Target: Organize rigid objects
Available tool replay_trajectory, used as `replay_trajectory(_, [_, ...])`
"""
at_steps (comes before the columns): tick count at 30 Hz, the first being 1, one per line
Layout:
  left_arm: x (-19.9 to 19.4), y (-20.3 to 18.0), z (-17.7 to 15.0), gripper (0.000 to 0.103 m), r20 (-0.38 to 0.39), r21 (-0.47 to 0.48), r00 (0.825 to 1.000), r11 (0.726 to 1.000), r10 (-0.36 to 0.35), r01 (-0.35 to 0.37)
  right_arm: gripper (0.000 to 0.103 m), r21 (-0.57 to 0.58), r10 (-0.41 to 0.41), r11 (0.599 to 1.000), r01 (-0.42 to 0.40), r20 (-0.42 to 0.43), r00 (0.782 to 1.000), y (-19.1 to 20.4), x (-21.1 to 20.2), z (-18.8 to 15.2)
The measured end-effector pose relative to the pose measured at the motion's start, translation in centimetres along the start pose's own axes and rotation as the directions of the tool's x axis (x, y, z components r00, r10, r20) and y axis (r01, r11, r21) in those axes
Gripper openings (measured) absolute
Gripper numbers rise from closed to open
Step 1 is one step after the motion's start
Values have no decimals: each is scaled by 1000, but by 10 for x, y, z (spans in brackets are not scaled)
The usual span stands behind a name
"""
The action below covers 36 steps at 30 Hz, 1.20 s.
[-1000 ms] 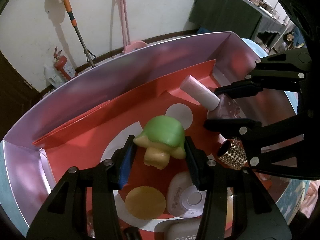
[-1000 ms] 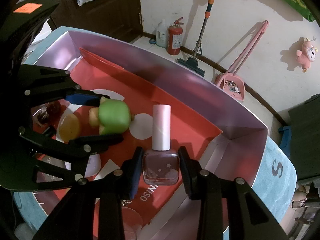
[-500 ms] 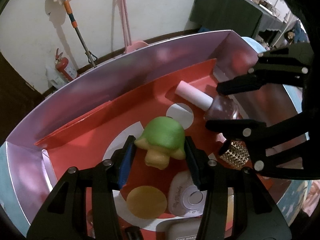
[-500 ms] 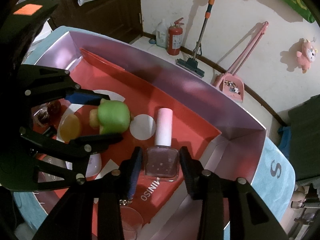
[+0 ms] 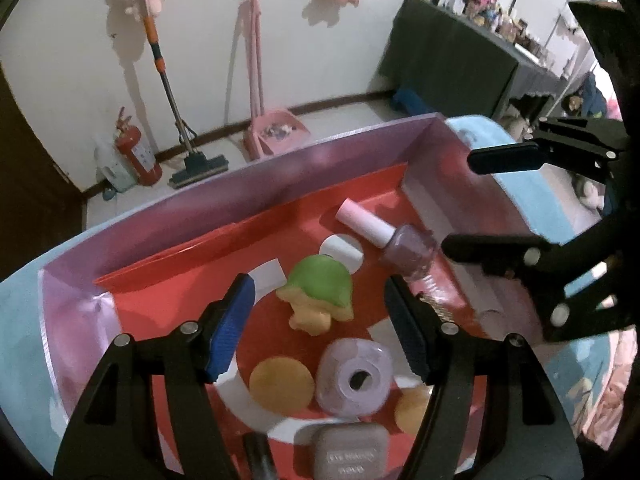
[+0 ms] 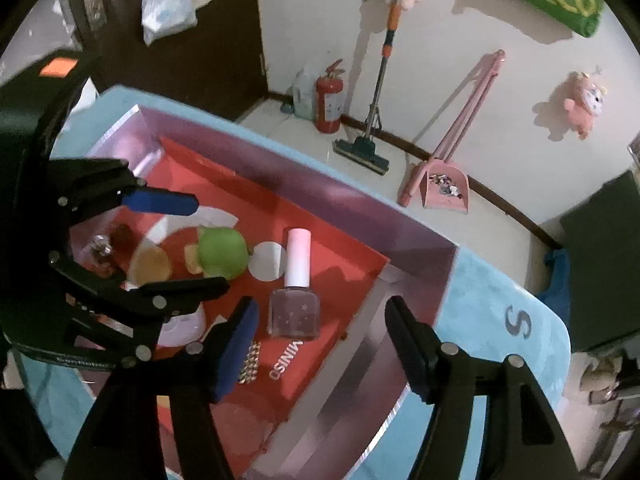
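Left wrist view: left gripper [image 5: 318, 322] parted, jaws just widened, nothing pinched. Green turtle toy [image 5: 320, 294] lying free on the red liner of the box [image 5: 192, 216], between the blue pads but clear of both, slightly toward 12 o'clock of the fingertips. Nail polish bottle [image 5: 404, 246] at 1 o'clock of the toy, flat on its side, pink cap toward 10 o'clock. Round lilac case [image 5: 354, 378] and orange disc [image 5: 282, 384] at 6 o'clock of the toy.

Right wrist view: right gripper [image 6: 320, 344] likewise spread, jaws just widened, gripping nothing. Bottle [image 6: 295, 298] lying just at 12 o'clock of the gap, nearer the left pad, touching neither, cap toward 12. Toy [image 6: 222, 252] at 10 o'clock of the bottle. Gold chain [image 6: 249, 362] beside the left pad.
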<state>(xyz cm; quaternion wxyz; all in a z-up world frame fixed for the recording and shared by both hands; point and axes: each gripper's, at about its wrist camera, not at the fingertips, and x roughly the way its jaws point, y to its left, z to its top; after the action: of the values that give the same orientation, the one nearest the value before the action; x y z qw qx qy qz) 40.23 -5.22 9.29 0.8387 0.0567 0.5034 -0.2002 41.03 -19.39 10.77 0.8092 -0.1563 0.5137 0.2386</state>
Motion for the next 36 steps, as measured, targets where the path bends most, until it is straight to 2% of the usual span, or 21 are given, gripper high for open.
replay_trajectory(5, [-42, -6, -15, 68, 78, -36, 997, 999, 21, -18, 77, 70, 5, 997, -12, 92, 996, -1, -43, -9])
replay_trajectory(8, [-77, -6, -26, 73, 143, -68, 989, 997, 36, -27, 82, 91, -5, 996, -8, 146, 989, 8, -72, -19])
replay_trajectory(11, [-107, -10, -38, 75, 190, -80, 980, 996, 64, -50, 84, 93, -15, 996, -2, 186, 982, 22, -97, -29])
replay_trajectory(12, [-121, -14, -45, 79, 212, -86, 974, 994, 81, -64, 85, 93, -22, 996, 3, 209, 978, 30, -109, -34])
replay_trajectory(14, [-140, -19, -55, 85, 252, -91, 963, 993, 99, -78, 94, 98, -30, 995, 6, 252, 967, 42, -128, -44])
replay_trajectory(16, [-161, -29, -71, 87, 300, -90, 946, 991, 122, -100, 100, 104, -39, 995, 9, 292, 956, 53, -143, -50])
replay_trajectory(21, [-201, -47, -111, 90, 399, -83, 897, 982, 189, -170, 103, 124, -66, 992, 21, 370, 927, 81, -170, -74])
replay_trajectory(23, [-211, -49, -127, 94, 430, -106, 873, 973, 229, -203, 103, 133, -78, 991, 25, 402, 912, 91, -177, -85])
replay_trajectory(25, [-216, -48, -139, 97, 444, -130, 861, 968, 249, -213, 103, 145, -82, 989, 21, 425, 901, 100, -180, -97])
replay_trajectory(30, [-211, -44, -157, 97, 459, -153, 848, 964, 264, -218, 103, 179, -125, 983, 45, 468, 875, 120, -170, -119])
replay_trajectory(33, [-198, -40, -164, 97, 458, -183, 846, 961, 272, -210, 103, 213, -184, 973, 92, 466, 866, 124, -151, -128])
replay_trajectory(36, [-180, -35, -169, 97, 469, -199, 843, 961, 266, -193, 103, 233, -207, 967, 108, 458, 864, 124, -130, -133])
